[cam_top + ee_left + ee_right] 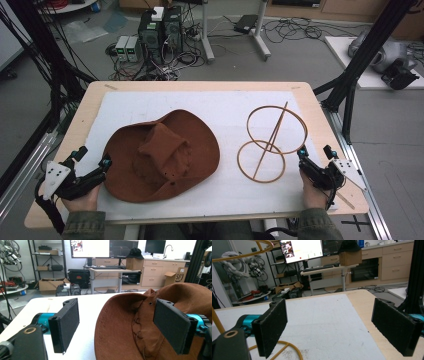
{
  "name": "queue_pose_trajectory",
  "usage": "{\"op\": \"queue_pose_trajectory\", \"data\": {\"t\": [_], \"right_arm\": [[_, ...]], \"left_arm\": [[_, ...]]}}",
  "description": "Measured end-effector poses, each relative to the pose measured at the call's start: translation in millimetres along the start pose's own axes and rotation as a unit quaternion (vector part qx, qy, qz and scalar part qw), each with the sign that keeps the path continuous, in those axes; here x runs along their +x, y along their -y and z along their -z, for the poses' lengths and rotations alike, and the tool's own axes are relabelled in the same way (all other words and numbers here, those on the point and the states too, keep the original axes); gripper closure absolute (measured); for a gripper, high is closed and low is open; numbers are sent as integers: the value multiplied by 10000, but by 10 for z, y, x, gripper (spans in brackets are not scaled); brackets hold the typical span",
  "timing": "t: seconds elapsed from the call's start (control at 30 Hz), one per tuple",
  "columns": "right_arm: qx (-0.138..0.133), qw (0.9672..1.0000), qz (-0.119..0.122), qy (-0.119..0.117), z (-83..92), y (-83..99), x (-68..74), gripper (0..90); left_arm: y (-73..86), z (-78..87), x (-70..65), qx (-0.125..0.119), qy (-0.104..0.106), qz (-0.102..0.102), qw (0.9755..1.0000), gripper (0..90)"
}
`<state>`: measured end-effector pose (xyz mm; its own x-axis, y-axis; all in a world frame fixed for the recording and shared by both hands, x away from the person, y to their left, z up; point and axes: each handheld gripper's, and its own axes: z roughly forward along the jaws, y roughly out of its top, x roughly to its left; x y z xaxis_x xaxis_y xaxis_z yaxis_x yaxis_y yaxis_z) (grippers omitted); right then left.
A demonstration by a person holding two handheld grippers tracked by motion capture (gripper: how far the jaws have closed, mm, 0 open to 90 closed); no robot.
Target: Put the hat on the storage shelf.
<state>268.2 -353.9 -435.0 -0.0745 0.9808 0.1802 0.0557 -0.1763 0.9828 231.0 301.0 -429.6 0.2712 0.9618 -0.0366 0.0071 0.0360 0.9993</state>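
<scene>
A white mat [210, 195] is covering the wooden table, with a brown hat [162, 155] lying left of a wire hat stand [270, 142]. The left gripper [92, 162] is sitting wide open at the brim, gripping nothing; the right gripper [315, 155] is gaping beside the stand's base ring.

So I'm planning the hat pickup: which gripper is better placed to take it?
Left. The left gripper sits open at the brown hat brim; the right gripper is beside the wooden stand.
</scene>
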Motion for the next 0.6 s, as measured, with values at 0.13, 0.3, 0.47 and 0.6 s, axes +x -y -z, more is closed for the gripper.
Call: {"op": "queue_pose_trajectory", "data": {"t": [0.13,0.3,0.47,0.6], "right_arm": [[1,10000,-2,2,-1,1,-1,124],[-5,10000,-33,5,1,1,-1,124],[3,10000,-34,2,0,2,-4,124],[13,10000,-25,-1,-1,3,-3,124]], "left_arm": [[4,0,7,38,-13,11,10000,215],[2,3,8,31,-29,7,10000,215],[5,0,8,46,-26,18,10000,215],[9,-7,13,77,5,20,10000,215]]}}
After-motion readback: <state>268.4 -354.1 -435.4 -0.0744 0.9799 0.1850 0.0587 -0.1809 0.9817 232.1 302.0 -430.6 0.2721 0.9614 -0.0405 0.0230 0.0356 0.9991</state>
